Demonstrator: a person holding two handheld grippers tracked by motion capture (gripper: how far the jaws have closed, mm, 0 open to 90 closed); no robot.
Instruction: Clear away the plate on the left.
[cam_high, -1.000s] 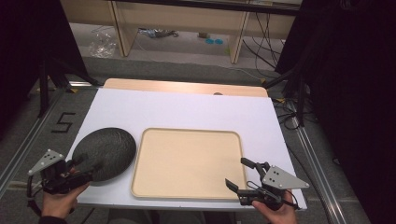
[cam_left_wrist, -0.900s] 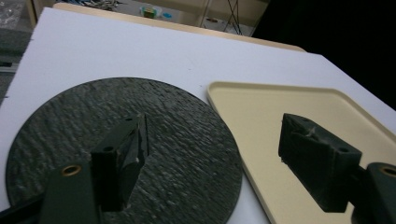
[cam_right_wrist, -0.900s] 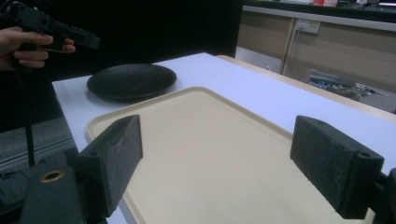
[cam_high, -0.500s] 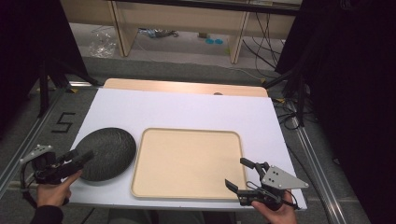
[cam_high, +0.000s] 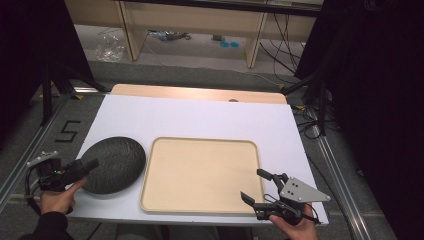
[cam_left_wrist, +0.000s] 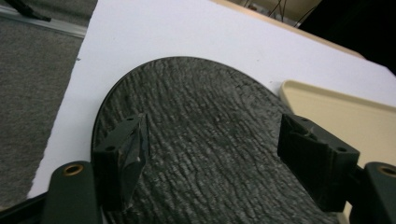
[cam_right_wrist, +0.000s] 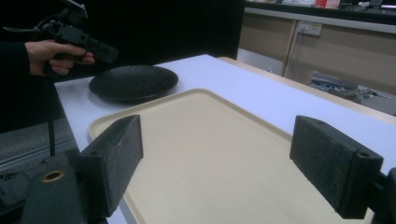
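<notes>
Plate (cam_high: 112, 163), black and round with a ridged bark-like texture, flat on the white table (cam_high: 200, 117), right ahead of the left gripper (cam_high: 86, 166) and just left of the beige tray (cam_high: 200, 172). Close but apparently not touching the tray's edge, hard to say for sure from above.

Left gripper (cam_left_wrist: 219, 149) spread wide, jaws hanging over the near part of the plate (cam_left_wrist: 205, 135), nothing pinched. Looks to be above the surface, not around the rim, though the exact height can't be judged. Right gripper (cam_high: 262, 192) also spread and empty, parked at the near right corner of the tray, jaws pointed across the tray (cam_right_wrist: 210, 154) toward the plate (cam_right_wrist: 133, 81) and the other hand (cam_right_wrist: 49, 53) farther off.

Handling guess: looks like ceramic or stoneware, so stiff, fairly heavy for a two-jaw pinch, and breakable if dropped or knocked on the tray lip. Ribbed top probably helps grip a bit; underside unknown. Low and shallow, so no real wall to grab. Best bet probably the near rim, one jaw on top and one slipped under the edge, which means tilting the gripper down and coming in low. Pinching at one edge would leave the weight hanging far out, so a firm squeeze and a low, slow carry toward the tray. Could easily pivot or slide out otherwise.
</notes>
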